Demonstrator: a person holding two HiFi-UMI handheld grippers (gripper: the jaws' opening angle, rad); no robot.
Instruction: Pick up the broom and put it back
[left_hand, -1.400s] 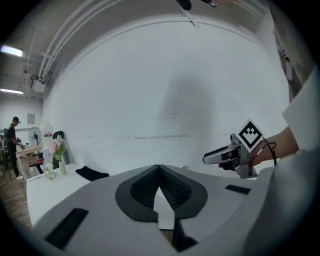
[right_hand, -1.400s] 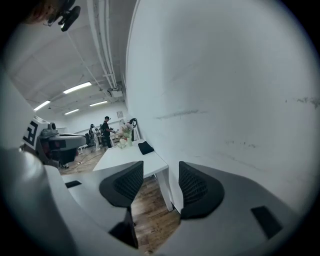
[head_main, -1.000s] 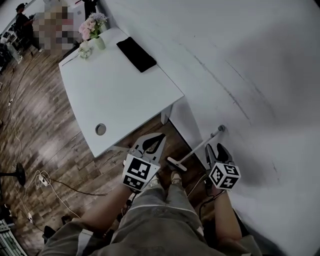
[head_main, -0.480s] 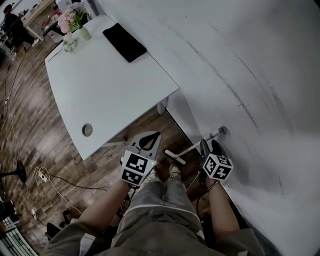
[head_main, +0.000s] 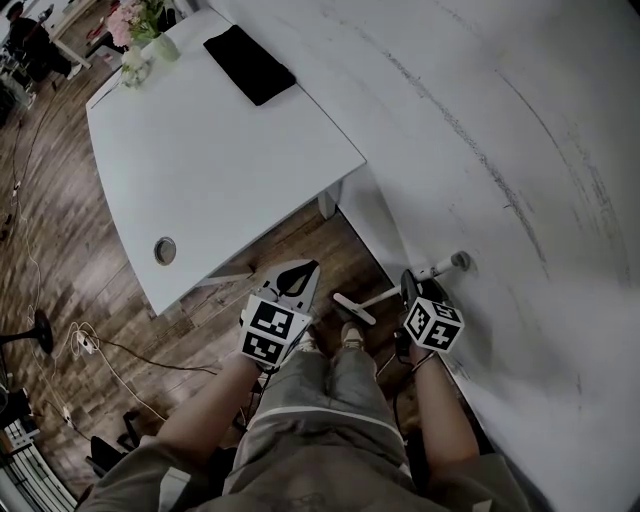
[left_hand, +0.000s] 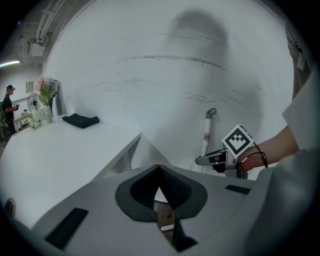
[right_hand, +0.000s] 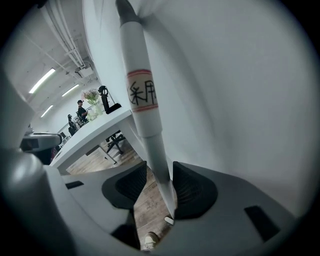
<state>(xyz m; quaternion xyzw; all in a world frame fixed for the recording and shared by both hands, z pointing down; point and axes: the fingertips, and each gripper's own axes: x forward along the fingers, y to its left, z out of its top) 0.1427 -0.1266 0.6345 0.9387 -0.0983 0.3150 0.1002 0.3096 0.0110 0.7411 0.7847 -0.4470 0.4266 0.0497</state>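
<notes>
- Broom (right_hand: 142, 110) leaned on the wall (right_hand: 240, 100), its handle between the right gripper's (right_hand: 159, 182) jaws.
- Those jaws had just been closing, with a gap left at one pad; the left gripper (left_hand: 159, 167) was closed and empty.
- Picking up was in hand: next, a firm clamp, then a lift.

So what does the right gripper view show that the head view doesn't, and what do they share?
Only the right gripper view: the red-edged label on the broom handle, the ceiling lights, and the handle standing between the jaws of the right gripper, which have just been closing, with a gap left on one side. Only the head view: the person's legs, the cables on the floor, and the round hole in the table. Both: the broom handle, table, flowers, wall and floor.
</notes>
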